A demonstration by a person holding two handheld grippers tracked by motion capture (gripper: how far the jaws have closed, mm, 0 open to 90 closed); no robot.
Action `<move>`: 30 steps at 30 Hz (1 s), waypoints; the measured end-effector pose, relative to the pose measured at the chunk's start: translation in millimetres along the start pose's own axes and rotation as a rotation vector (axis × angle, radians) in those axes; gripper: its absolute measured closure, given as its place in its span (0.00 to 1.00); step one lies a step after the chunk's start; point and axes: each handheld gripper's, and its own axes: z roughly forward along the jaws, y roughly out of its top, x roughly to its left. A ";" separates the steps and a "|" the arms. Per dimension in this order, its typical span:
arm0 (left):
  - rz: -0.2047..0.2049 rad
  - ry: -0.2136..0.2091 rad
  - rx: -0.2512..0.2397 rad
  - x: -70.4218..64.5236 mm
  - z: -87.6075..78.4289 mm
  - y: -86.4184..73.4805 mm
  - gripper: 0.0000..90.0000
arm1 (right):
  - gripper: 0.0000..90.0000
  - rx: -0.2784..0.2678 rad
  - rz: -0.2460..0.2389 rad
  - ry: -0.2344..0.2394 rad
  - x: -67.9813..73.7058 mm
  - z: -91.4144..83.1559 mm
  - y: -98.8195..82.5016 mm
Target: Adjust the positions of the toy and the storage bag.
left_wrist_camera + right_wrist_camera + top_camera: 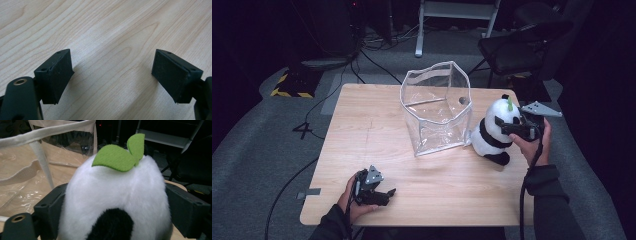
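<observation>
A black-and-white plush panda (493, 134) with a green leaf on its head sits upright on the wooden table (362, 125), right of a clear plastic bag (437, 107) that stands with its top open. My right gripper (508, 127) is at the panda's head. In the right gripper view its jaws press on both sides of the white head (115, 185), with the bag (25, 170) just behind. My left gripper (384, 195) rests low near the table's front left edge. Its jaws (112, 75) stand apart over bare wood with nothing between them.
The bag's stiff white-trimmed rim stands close to the panda's left side. A black chair (522, 45) stands on the floor beyond the table's far right corner. Cables and a black-and-yellow striped block (292, 85) lie on the grey floor at the far left.
</observation>
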 end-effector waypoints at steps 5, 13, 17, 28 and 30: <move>0.000 0.000 0.000 0.0 0.0 0.0 0.19 | 0.14 -0.009 0.002 -0.020 0.3 1.0 4.9; 0.000 0.000 0.000 0.0 0.0 0.0 0.19 | 0.33 -0.082 0.007 -0.044 -1.7 -7.6 22.0; 0.001 0.001 0.000 -0.1 -0.1 0.0 0.19 | 0.50 -0.060 0.013 -0.058 -3.6 -5.2 25.5; 0.002 0.001 0.000 -0.2 -0.1 -0.1 0.19 | 0.44 0.006 0.149 -0.059 -10.4 -7.0 18.6; 0.002 0.001 0.000 -0.2 -0.1 -0.1 0.19 | 0.49 0.023 0.143 -0.046 -9.6 -6.1 18.7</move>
